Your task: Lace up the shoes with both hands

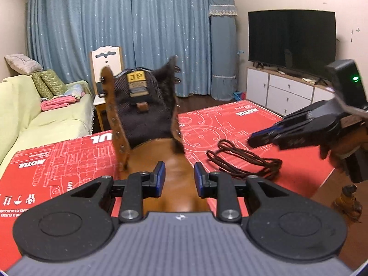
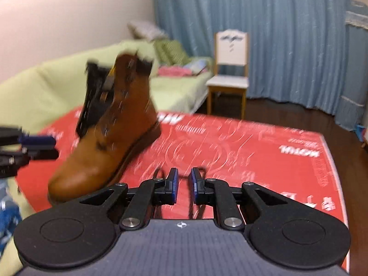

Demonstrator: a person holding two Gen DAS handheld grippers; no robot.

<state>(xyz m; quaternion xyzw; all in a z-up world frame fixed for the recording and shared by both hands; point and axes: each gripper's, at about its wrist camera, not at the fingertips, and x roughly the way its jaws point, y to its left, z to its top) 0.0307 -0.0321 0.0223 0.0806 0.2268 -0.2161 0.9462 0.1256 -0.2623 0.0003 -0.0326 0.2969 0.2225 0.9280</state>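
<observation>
Right now the left tool (image 1: 179, 179) has its two blue pads apart, and the toe of the brown boot (image 1: 147, 119) shows between them. I cannot tell if the pads touch the leather or just float above it. The boot stands on the red surface (image 1: 57, 161) straight ahead of this tool, with its dark tongue up and its side flaps spread wide. No lace runs through its holes.

Off to the right of the left tool lies the dark brown lace (image 1: 246, 161), in a loose bundle on the red surface, just beside the boot. The right tool (image 1: 257, 139) hangs above and a bit past the lace, pointing toward the boot. A hand (image 1: 338, 149) holds it.

From the right tool's (image 2: 183, 185) own camera, the pads stand a narrow gap apart. Nothing is pinched between them. Thin dark bits of the lace (image 2: 158, 172) show just past and under the pads, but the picture is blurry. The boot (image 2: 110, 138) is ahead and to the left of this tool. The left tool (image 2: 43, 145) pokes in from the left edge, near the boot's toe.
</observation>
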